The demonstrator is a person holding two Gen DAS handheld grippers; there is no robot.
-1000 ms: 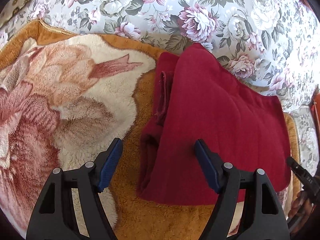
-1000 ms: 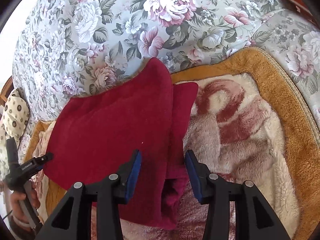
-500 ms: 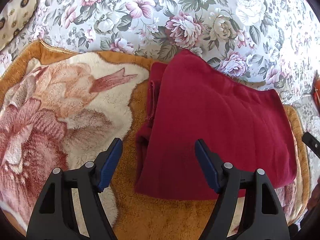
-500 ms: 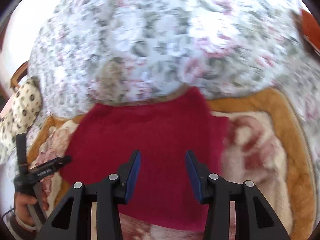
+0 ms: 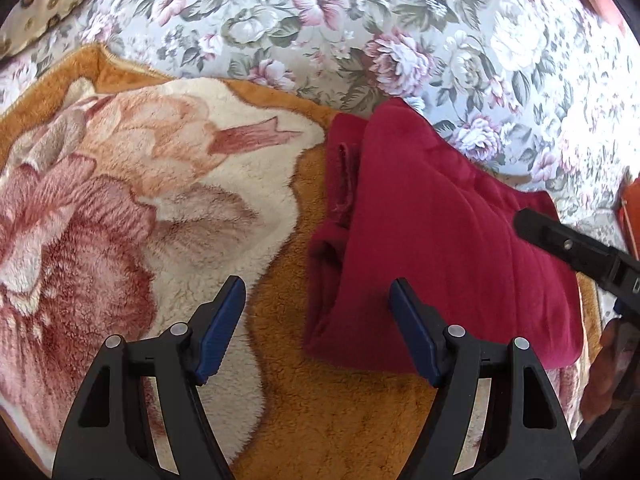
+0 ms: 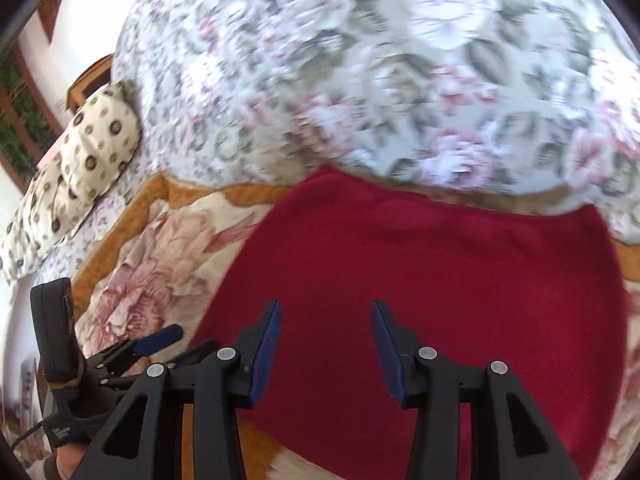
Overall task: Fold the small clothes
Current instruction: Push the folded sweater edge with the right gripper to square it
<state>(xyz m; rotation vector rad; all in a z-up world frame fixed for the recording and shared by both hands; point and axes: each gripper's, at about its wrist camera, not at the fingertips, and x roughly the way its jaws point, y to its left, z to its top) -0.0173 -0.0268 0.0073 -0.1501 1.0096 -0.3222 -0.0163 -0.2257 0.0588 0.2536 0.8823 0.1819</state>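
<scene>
overhead, both grippers agape: left gripper (image 5: 316, 332), right gripper (image 6: 325, 354), above folded red garment (image 5: 440, 240).

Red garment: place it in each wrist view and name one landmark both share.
Left wrist: red garment right of centre, on the plush blanket.
Right wrist: red garment fills the lower centre and right.
Shared landmark: floral quilt along the garment's far edge.

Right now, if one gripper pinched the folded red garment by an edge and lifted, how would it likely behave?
The red garment would probably droop: it looks like soft fleece. Its loosely stacked layers, offset along one edge, would likely slide open. It probably drags rather than slides on the plush blanket.
</scene>
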